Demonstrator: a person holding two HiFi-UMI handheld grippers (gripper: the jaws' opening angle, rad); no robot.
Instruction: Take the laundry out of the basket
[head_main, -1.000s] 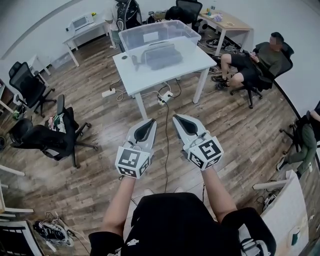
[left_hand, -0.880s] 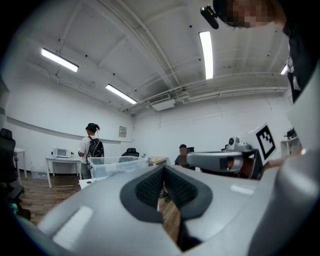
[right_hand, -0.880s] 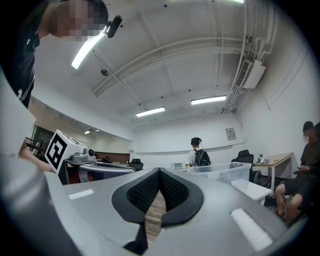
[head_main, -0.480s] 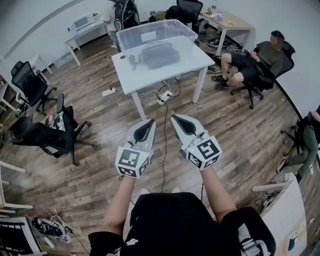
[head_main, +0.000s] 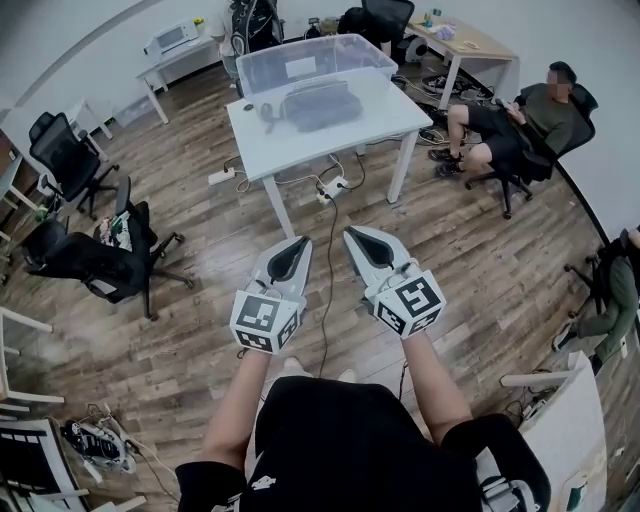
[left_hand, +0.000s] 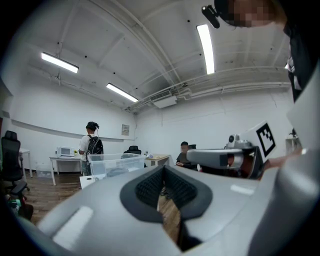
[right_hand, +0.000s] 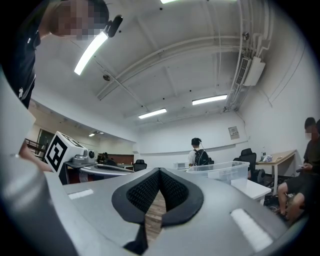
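On my left gripper (left_hand: 162, 168) the jaws are clenched tip to tip, and nothing is caught between them. Their black pads (left_hand: 147, 189) have a fine ribbed texture and curve apart behind the tips, so an almond-shaped gap remains where only the floor shows through. The right gripper (right_hand: 159, 170) is the same: its jaws are pressed together and empty, with the same ribbed black lining inside a smooth grey shell.

From the head view, the left gripper (head_main: 298, 242) and the right gripper (head_main: 352, 232) are held side by side. Both are pointed, matte grey wedges, each with a marker cube at the back.

Under them is the floor (head_main: 200, 300), made of brown wood planks with visible grain. A thin dark cable (head_main: 331, 262) runs across it toward the bench.

The bench (head_main: 300, 145) stands well apart from both grippers. It has a flat white rectangular top on straight white legs. On it sits the basket (head_main: 312, 58), a clear rectangular plastic tub with rounded corners. The laundry (head_main: 322, 103) is a soft, crumpled grey heap, and as far as I can read through the clear wall, it lies inside the basket.

Black office chairs (head_main: 100, 262) stand to the left, and a seated person (head_main: 520, 115) is at the right.
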